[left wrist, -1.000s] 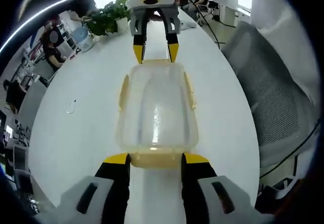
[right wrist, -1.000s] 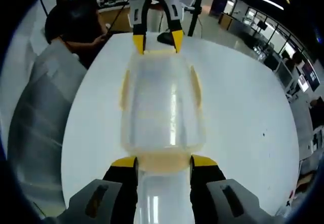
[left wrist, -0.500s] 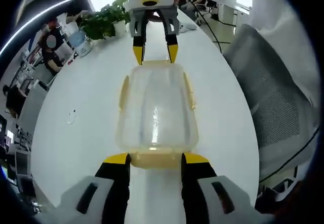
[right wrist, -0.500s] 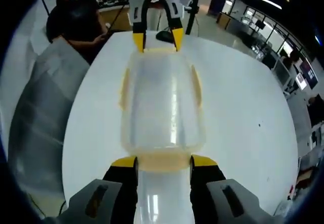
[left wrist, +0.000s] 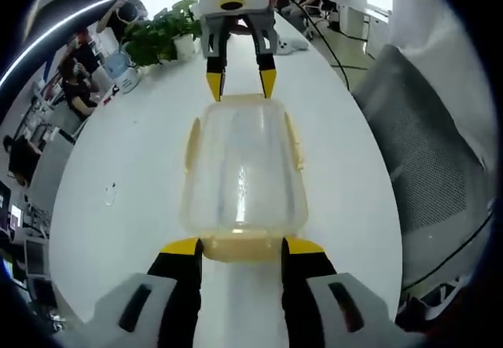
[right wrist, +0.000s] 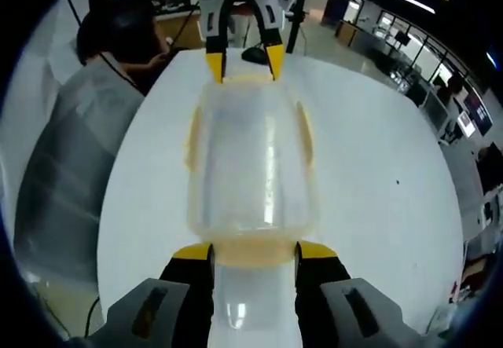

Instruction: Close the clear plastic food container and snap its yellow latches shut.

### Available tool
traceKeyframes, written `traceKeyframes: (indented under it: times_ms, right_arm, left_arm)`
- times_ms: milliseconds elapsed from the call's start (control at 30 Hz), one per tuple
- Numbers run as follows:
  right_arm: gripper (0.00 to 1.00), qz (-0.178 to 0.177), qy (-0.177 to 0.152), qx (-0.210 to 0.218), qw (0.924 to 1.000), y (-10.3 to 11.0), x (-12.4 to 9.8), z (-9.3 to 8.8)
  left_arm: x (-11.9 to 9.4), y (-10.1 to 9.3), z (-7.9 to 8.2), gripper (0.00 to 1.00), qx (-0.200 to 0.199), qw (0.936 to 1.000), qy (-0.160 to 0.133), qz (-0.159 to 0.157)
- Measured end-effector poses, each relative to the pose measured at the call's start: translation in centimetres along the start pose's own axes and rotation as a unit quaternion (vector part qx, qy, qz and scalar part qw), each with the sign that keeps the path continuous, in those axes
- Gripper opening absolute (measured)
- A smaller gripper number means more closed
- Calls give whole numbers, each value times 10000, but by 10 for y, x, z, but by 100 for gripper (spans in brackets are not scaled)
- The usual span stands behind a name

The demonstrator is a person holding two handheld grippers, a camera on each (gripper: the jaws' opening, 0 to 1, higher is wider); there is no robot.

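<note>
A clear plastic food container (left wrist: 244, 167) with its lid on spans the gap between my two grippers over a white table (left wrist: 118, 159). My left gripper (left wrist: 242, 247) is shut on the yellow latch at its near end. My right gripper (left wrist: 240, 85) holds the far end. In the right gripper view the same container (right wrist: 251, 159) runs from my right gripper (right wrist: 253, 252), shut on the near end latch, to my left gripper (right wrist: 244, 64) at the far end. Yellow side latches (left wrist: 192, 140) (left wrist: 295, 140) stick out from the long sides.
A potted plant (left wrist: 161, 34) stands at the far end of the table. A grey mesh chair (left wrist: 416, 144) is on the right in the left gripper view. A seated person (right wrist: 118, 42) and a chair back (right wrist: 63, 175) are beside the table (right wrist: 377, 167).
The container stays fixed between both grippers while the background shifts slightly, so both hands and the container have moved together a little. Neither grip has changed.
</note>
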State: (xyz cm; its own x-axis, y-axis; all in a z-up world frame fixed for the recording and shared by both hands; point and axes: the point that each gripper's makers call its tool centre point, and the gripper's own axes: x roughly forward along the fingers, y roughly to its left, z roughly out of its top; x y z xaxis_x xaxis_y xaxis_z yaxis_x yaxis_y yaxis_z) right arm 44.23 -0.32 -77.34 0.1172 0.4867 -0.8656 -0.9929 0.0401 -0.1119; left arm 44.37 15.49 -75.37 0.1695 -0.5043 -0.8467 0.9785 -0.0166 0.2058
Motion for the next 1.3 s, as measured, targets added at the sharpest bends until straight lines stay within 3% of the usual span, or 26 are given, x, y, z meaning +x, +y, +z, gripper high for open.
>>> traceKeyframes:
  times_ms: [833, 1300]
  right_arm:
    - [39, -4, 50, 56, 10000, -8, -29, -54]
    - [39, -8, 17, 78, 10000, -13, -41, -74]
  left_arm:
    - [33, 9, 52, 39, 74, 10000, 43, -28]
    - [46, 14, 71, 40, 67, 10000, 34, -53]
